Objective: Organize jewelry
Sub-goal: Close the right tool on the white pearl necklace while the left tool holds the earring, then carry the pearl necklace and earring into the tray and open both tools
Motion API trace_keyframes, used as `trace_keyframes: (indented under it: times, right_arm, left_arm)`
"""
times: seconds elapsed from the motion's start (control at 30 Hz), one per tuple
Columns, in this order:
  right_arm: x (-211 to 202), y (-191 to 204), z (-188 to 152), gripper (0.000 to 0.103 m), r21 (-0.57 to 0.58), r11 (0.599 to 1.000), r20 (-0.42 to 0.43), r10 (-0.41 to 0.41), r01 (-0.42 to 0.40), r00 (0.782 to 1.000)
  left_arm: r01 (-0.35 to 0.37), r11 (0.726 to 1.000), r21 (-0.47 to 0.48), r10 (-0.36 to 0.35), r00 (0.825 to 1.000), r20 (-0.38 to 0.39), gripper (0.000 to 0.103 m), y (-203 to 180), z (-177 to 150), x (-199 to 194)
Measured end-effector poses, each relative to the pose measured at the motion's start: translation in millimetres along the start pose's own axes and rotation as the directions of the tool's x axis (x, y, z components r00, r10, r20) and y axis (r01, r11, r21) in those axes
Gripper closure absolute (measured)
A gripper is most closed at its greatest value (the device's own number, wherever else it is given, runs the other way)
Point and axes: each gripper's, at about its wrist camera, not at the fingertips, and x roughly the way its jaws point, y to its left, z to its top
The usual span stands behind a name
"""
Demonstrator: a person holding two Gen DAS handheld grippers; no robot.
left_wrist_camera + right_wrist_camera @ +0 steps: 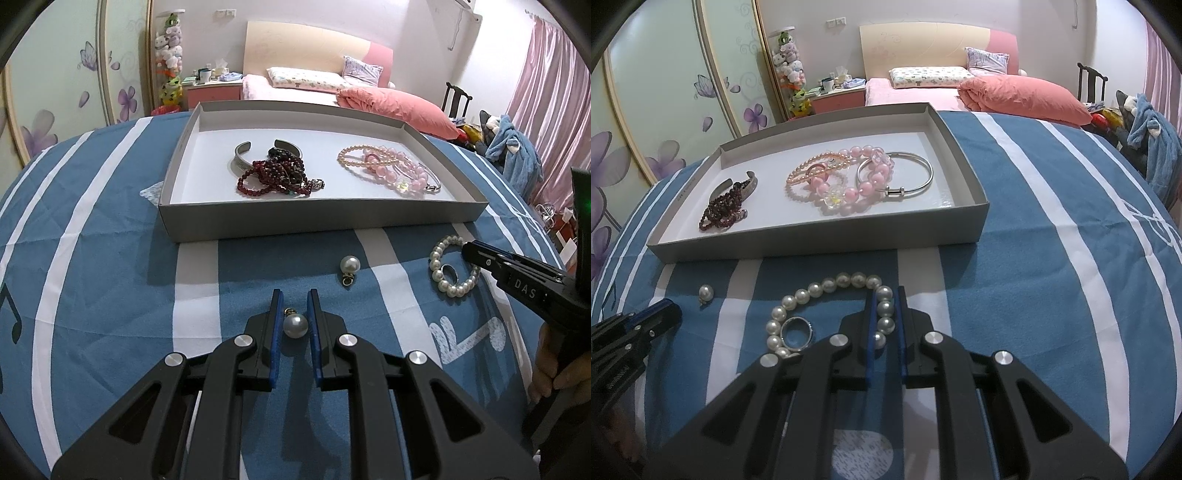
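A pearl pendant [295,325] with a small gold clasp lies on the blue striped cloth, and my left gripper [294,299] is shut on it. A second pearl pendant [349,265] [706,292] lies loose just beyond. To the right, a white pearl bracelet [436,275] [827,285] rests on the cloth with a silver ring [450,271] [796,334] inside its loop. My right gripper [886,295] is shut on the bracelet's right side. The grey tray [321,221] [812,243] holds dark red bead bracelets [273,181], a silver cuff [242,158], pink bead bracelets [388,170] and a silver bangle [923,173].
The cloth-covered table drops off at its rounded edges left and right. Behind it stand a bed with a pink pillow [1023,96], a wardrobe with flower doors [55,92] and a chair with blue clothes [513,144]. A hand [554,373] holds the right gripper's handle.
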Motion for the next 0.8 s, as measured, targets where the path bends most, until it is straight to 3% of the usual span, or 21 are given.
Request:
trace_keyframes:
  times: [0.6, 0.8]
  right_arm:
    - [-1.0, -2.5, -0.1, 0.093, -0.001, 1.000, 0.002, 0.003, -0.003, 1.000]
    - [-11.8, -6.0, 2.4, 0.093, 0.034, 0.995, 0.051, 0.090, -0.092, 0.995]
  left_arm:
    - [-0.017, 1.000, 0.017, 0.017, 1.000, 0.000, 0.089, -2.5, 0.9, 0.1]
    - [-0.006, 1.000, -0.023, 0.007, 1.000, 0.020, 0.089, 6.5, 3.1, -2.9]
